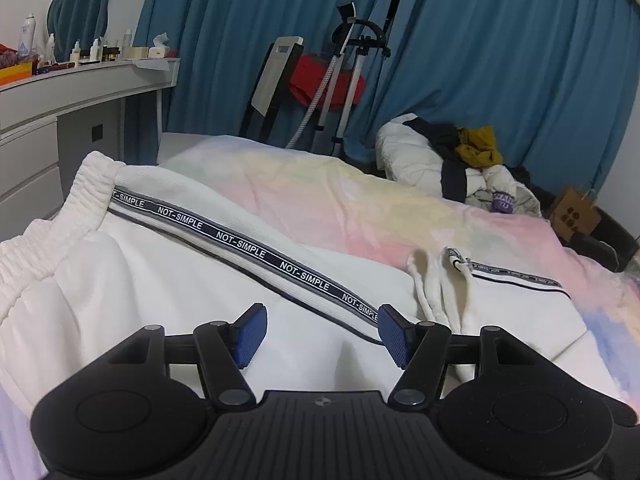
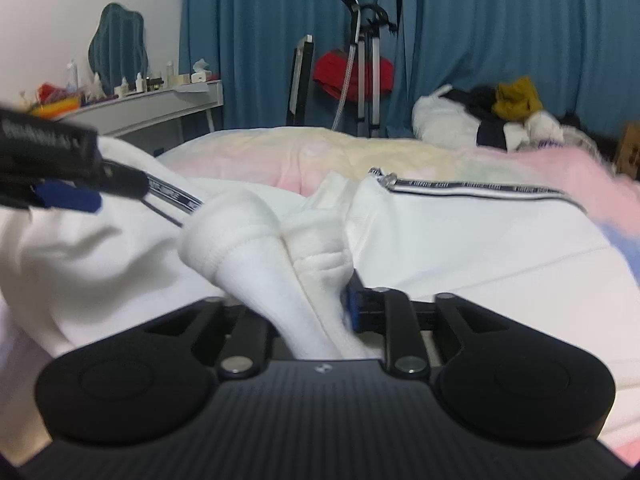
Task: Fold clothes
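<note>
Garment: white track pants lie spread across the near part of the bed, on its pastel pink-and-yellow cover. The elastic waistband bunches up at the near left, and 1 leg runs off to the right.
Stripe: a dark side band printed "NOT-SIMPLE" runs diagonally from the waistband toward the near centre; a 2nd length of the band lies on the right leg.
Left hand-held gripper: the left hand-held gripper is released, its 2 blue pads spread wide apart just above the white fabric, with nothing between them. In the right wrist view it shows at the left edge, blurred, low over the pants.
Right hand-held gripper: the right hand-held gripper is clenched on a thick fold of the white pants; the cloth fills the gap between the fingers and hides the left pad, while 1 blue pad presses its right side.
Cuff area: ribbed white folds stand up at the centre right, beside the zip end of the right band.
Far right: a pile of clothes, white, black and mustard, sits on the far corner of the bed.
Far left: a white table carries bottles and small boxes.
Background: blue curtains hang behind a garment steamer and a red item.
</note>
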`<state>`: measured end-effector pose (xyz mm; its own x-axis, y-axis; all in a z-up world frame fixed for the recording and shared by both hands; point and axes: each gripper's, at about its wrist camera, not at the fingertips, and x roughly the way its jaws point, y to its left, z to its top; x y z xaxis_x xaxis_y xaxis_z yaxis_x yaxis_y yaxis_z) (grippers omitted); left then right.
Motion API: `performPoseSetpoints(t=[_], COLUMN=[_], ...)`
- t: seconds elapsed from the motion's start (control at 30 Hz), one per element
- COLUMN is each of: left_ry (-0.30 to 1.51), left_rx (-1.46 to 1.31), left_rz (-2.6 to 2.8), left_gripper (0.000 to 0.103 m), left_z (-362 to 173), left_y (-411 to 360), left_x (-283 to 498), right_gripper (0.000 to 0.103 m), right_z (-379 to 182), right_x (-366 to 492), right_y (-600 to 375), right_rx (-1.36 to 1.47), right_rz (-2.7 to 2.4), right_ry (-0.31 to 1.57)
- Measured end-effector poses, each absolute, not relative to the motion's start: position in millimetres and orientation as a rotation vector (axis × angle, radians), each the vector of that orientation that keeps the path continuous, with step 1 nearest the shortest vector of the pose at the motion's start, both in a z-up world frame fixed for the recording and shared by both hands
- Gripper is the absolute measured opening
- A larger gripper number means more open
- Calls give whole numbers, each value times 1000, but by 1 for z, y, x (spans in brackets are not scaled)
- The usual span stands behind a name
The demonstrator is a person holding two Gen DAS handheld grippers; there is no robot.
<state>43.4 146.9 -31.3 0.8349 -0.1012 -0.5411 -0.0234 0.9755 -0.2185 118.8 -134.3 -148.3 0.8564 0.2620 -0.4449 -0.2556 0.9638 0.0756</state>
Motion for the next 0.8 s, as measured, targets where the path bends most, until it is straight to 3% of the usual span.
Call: performPoseSetpoints(t=[0.07,0.1,0.13,0.53,0.8], left_ry=[588,590,590,602,631], left_rx=[-229,-232,-236,-235,-334], left_rz=[-38,-35,-30,4,88], left_gripper=[65,66,67,81,87], left_z=[-32,-33,-32,-23,-24], left_y=[149,152,154,159,181], left_x=[42,41,39,11,-3], right_gripper=[67,77,78,78,78], right_z=[-143,-140,-136,-96,-136], right_x=[114,112,111,86,113], right_y=[-137,-137,-139,-183,-190], right_rx=[54,71,84,221,178], right_rz=[312,336,346,294,202], right_ry=[486,494,501,437,529])
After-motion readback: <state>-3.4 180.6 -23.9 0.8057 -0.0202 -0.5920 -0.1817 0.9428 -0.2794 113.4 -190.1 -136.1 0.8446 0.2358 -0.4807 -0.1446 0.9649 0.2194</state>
